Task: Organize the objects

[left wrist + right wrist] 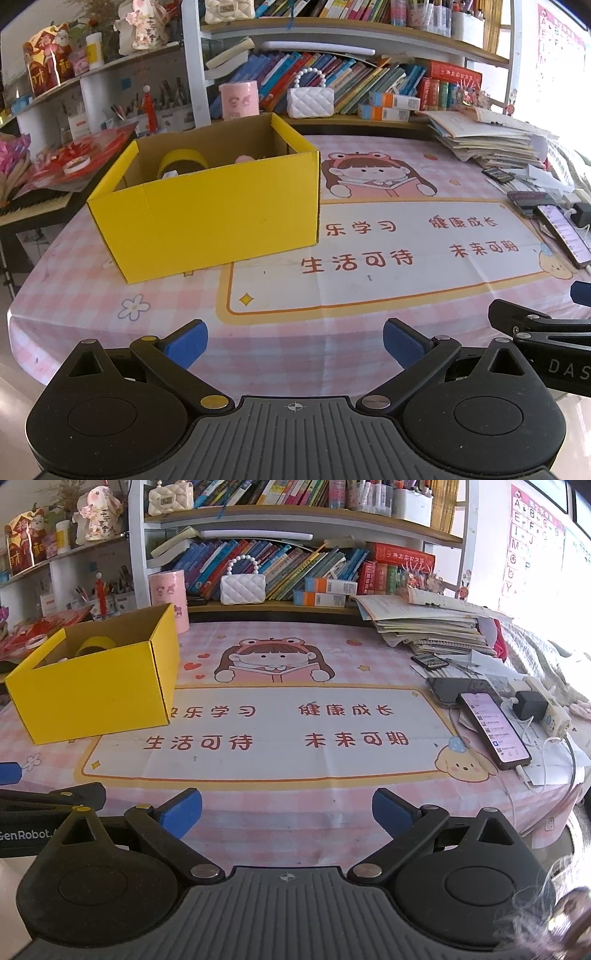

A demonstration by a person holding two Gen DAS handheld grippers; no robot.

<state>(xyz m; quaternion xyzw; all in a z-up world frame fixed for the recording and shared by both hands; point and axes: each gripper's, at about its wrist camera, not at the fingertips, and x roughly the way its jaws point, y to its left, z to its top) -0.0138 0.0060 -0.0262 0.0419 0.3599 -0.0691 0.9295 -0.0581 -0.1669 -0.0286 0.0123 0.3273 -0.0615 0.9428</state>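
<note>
Both grippers spread, empty | left gripper (pixel 295 345) | right gripper (pixel 287 812) | yellow box (pixel 207 218) far-left

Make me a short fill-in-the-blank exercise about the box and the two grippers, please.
1. The cardboard box is ____ outside.
2. Both the left gripper and the right gripper are ____ and hold nothing.
3. The lit phone lies to the ____ of the box.

Missing words: yellow; open; right

We see only the tops of a yellow tape roll (pixel 181 159) and a pink item (pixel 245 158) above the yellow cardboard box's front wall (pixel 207 218); the lit smartphone's screen text (pixel 495 729) is unreadably small.
</note>
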